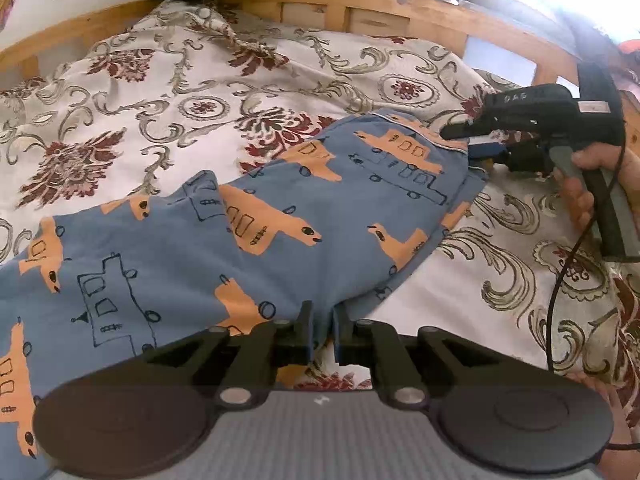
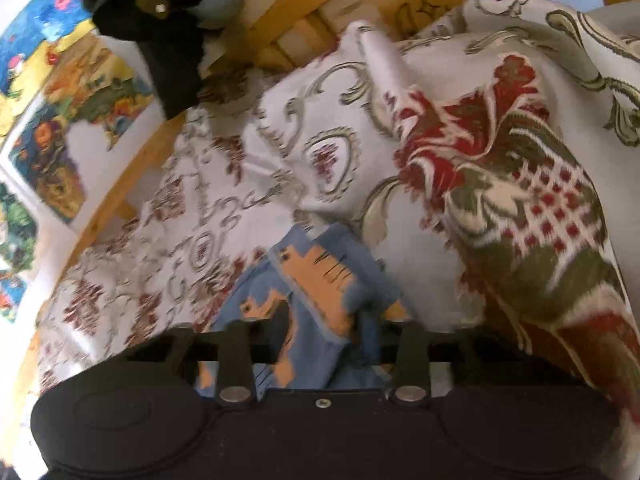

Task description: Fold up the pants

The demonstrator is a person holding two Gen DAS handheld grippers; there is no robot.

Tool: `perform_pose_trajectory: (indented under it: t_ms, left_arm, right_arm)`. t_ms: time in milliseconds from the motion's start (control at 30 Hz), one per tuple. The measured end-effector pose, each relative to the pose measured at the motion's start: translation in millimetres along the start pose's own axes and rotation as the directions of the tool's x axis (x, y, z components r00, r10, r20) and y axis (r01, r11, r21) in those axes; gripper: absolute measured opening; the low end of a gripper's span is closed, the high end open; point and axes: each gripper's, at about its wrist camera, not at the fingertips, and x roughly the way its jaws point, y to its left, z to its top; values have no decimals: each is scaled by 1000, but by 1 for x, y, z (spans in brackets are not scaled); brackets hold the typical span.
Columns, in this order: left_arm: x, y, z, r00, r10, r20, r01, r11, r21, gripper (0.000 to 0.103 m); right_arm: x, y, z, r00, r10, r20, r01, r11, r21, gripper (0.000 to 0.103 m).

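The blue pants (image 1: pixel 280 232) with orange and outlined vehicles lie spread across the bed (image 1: pixel 168 92), on its flowered cover, running from the near left side toward the wooden frame (image 1: pixel 320 4) at the far right. The left gripper (image 1: pixel 322 332) has its fingers nearly pressed together, pinching the near edge of the cloth. The right gripper (image 1: pixel 476 142) pinches the far end, where the fabric is already doubled between its fingers. To fold well, both pinches should hold firm and move together, keeping the cloth taut so the edges meet squarely without bunching.
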Motion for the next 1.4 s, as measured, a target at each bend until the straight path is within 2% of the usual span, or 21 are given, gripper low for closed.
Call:
perform_pose_trajectory:
  t_ms: [33,133,233,333,400,467,633,700,733,767,800,867,900,933,1000,1067,1133,1233,1300,1367,1400]
  left_arm:
    - [0,0,0,1000,2,2,-2,1000,-3,9]
    - [-3,-3,0,1000,11,20,-11,1000,9,8]
    - [-5,-5,2,1000,7,28,-7,1000,23,8]
    - [0,-3,2,1000,1,10,-1,1000,12,8]
    - [0,-1,0,1000,-11,4,11,1000,1,8]
    - [-2,-1,0,1000,-16,7,16,1000,12,8]
    - [-1,0,0,999,-35,-3,35,999,25,11]
    - [-2,4,0,998,-61,-1,61,998,-10,24]
    - [-4,5,1,997,-74,4,74,997,-22,41]
    - [-8,6,3,996,-85,15,86,996,-29,56]
    - [-14,7,5,996,-86,31,87,996,-28,60]
    - [-30,11,10,996,-72,55,73,997,-23,66]
    - [-38,15,12,996,-61,59,63,998,-23,74]
    - [-44,20,14,997,-42,62,44,999,-25,81]
    - [-55,37,16,997,32,71,-29,999,-40,85]
    - [-57,58,14,992,122,43,-118,989,-89,86]
    - [-51,81,6,979,200,-31,-202,966,-163,86]
    - [-41,109,-14,954,273,-125,-297,915,-272,86]
    - [-36,118,-26,929,318,-188,-362,886,-289,86]
    - [-41,118,-30,909,362,-207,-407,879,-250,88]
    - [-43,116,-30,895,384,-227,-432,875,-221,91]
  right_arm:
    - [0,2,1,1000,-17,14,17,1000,-10,5]
    - [-21,21,-3,990,-38,137,60,985,-163,5]
    - [-44,38,-19,972,-72,225,145,932,-332,5]
    - [-38,28,-32,973,-144,180,200,915,-351,5]
    - [-33,14,-35,974,-179,142,213,935,-284,5]
    - [-34,9,-35,974,-175,144,208,943,-259,5]
    - [-29,14,-37,973,-182,144,222,913,-342,10]
    - [-31,13,-39,973,-177,149,220,909,-354,13]
    - [-32,14,-41,972,-179,153,225,898,-379,15]
    - [-34,18,-42,969,-186,161,236,884,-404,24]
    - [-35,23,-44,962,-204,181,264,861,-434,42]
    - [-44,30,-48,953,-194,231,287,819,-496,63]
    - [-47,36,-50,950,-177,256,293,791,-537,70]
    - [-49,43,-53,947,-162,277,300,752,-587,73]
    - [-45,59,-59,954,-104,281,276,673,-687,81]
    - [-35,73,-63,973,-41,226,199,642,-741,85]
    - [-20,87,-68,992,11,123,88,635,-767,89]
    - [0,109,-87,998,65,-3,-40,584,-810,94]
    - [14,124,-109,996,50,-73,-89,493,-865,99]
    - [24,129,-130,995,-36,-91,-70,393,-917,99]
    - [24,127,-137,994,-65,-84,-55,362,-930,99]
